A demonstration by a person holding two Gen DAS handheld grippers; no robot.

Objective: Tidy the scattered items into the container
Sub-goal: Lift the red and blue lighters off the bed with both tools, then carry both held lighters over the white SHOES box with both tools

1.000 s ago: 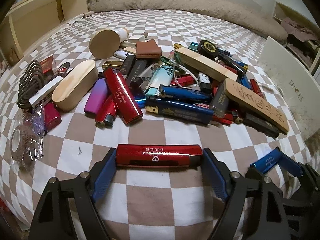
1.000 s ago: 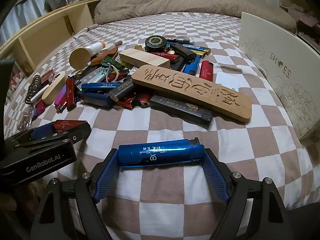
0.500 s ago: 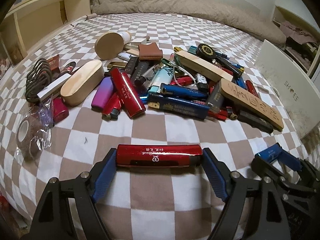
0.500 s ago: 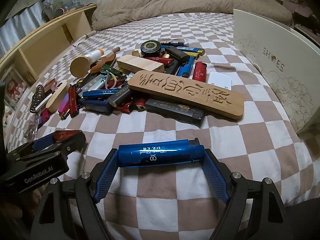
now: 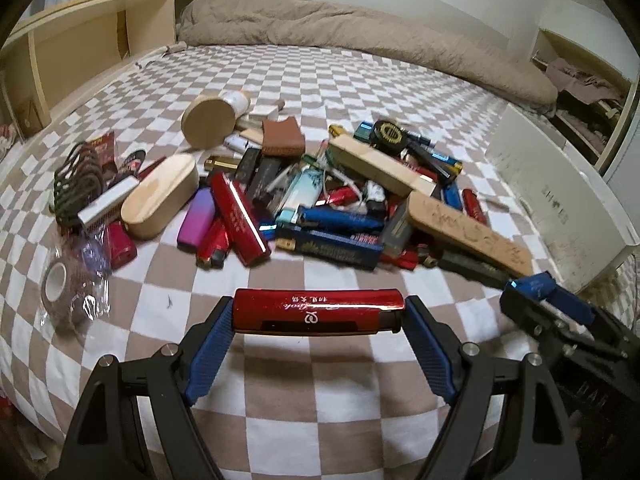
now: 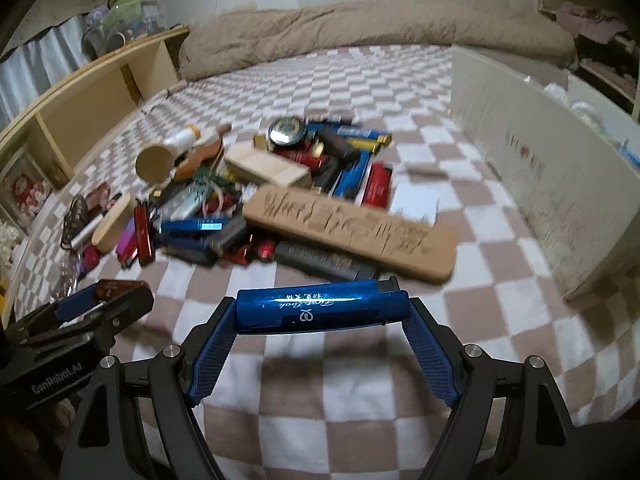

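Left gripper [image 5: 318, 314]: clamped endwise on red lighter [image 5: 318, 307], lengthwise across the pads, clear of the checkered bedspread [image 5: 336, 392]. Right gripper [image 6: 322, 312]: likewise clamped on blue lighter [image 6: 320, 307]. Pile of lighters [image 5: 316, 204] ahead of both. White box [image 6: 532, 184] ahead and right of right gripper. Carved wooden plaque [image 6: 352, 236] just beyond blue lighter.

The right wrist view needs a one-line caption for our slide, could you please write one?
Right gripper clamps a blue lighter endwise above the checkered bedspread, cluttered pile ahead, white box at right.
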